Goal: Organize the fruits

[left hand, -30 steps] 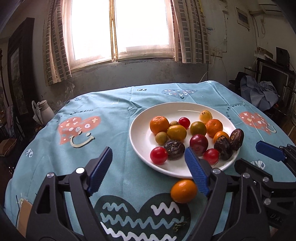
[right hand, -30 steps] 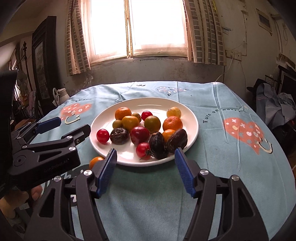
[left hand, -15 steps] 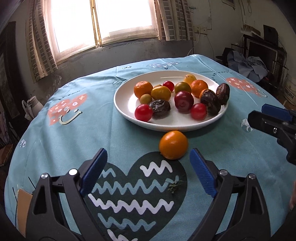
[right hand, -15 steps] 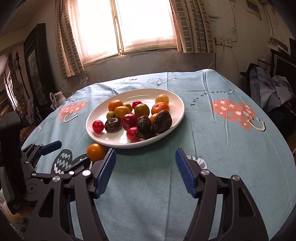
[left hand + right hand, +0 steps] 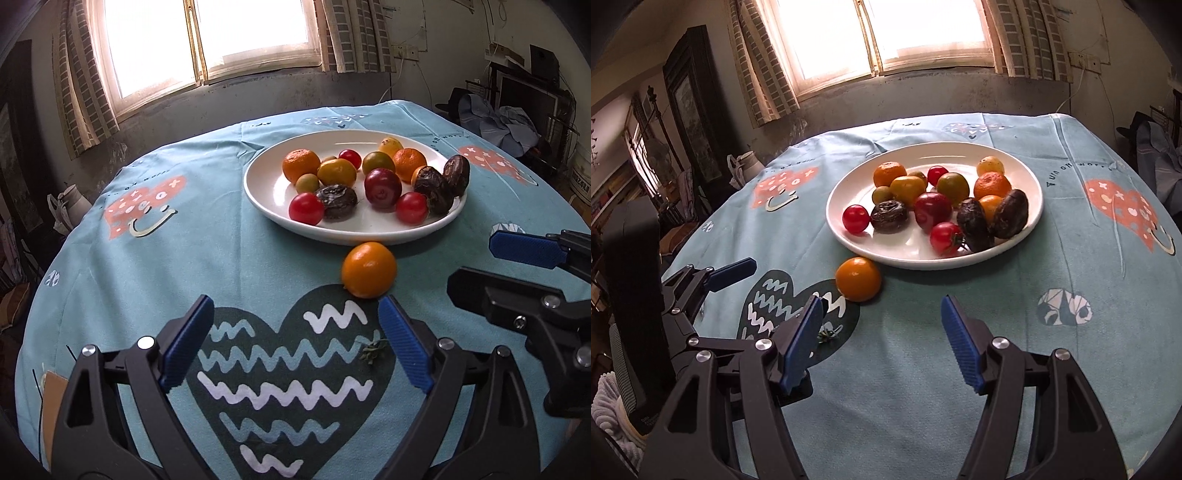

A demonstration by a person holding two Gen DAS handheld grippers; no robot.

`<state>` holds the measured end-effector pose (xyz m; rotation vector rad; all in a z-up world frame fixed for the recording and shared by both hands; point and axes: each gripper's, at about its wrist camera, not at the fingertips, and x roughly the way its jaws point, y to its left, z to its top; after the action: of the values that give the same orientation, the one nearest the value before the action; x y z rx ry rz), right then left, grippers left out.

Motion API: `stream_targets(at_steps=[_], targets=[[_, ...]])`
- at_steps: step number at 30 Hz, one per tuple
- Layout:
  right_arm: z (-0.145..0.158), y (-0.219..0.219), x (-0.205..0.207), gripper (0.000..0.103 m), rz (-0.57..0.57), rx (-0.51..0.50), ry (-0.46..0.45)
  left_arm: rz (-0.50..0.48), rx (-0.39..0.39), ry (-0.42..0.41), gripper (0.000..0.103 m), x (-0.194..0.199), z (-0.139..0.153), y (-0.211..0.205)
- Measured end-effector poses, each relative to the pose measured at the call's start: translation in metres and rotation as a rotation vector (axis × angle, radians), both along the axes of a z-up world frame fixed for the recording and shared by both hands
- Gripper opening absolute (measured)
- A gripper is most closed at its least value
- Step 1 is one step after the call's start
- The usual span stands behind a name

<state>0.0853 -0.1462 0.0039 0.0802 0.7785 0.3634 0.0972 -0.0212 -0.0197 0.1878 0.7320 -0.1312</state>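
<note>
Bare teal-clothed round surface [image 5: 229, 258] left and near; blocked far-centre by crowded white ceramic plate [image 5: 266, 192], with lone round orange fruit [image 5: 368, 269] just beside its near rim.

A round table carries a light blue tablecloth [image 5: 229, 258] printed with hearts. Directly on the cloth stands a white plate [image 5: 266, 184] with fruits, at about 1 o'clock from the dark heart print [image 5: 288, 373]. One orange fruit [image 5: 368, 269] lies on the cloth, touching the plate's rim at its 6 o'clock. A small green sprig [image 5: 371, 350] lies on the dark heart.
</note>
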Motion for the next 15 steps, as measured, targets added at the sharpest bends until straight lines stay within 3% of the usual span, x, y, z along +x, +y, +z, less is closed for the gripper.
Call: stream_targets(at_steps=[9, 15], targets=[[-0.013, 0.033, 0.021, 0.066, 0.025, -0.069, 0.049, 0.010, -0.038, 0.066, 0.092, 0.000, -0.010, 0.022], [-0.026, 0.035, 0.033, 0.056, 0.021, -0.037, 0.111, 0.012, -0.038, 0.084, 0.092, 0.002, -0.013, 0.019]])
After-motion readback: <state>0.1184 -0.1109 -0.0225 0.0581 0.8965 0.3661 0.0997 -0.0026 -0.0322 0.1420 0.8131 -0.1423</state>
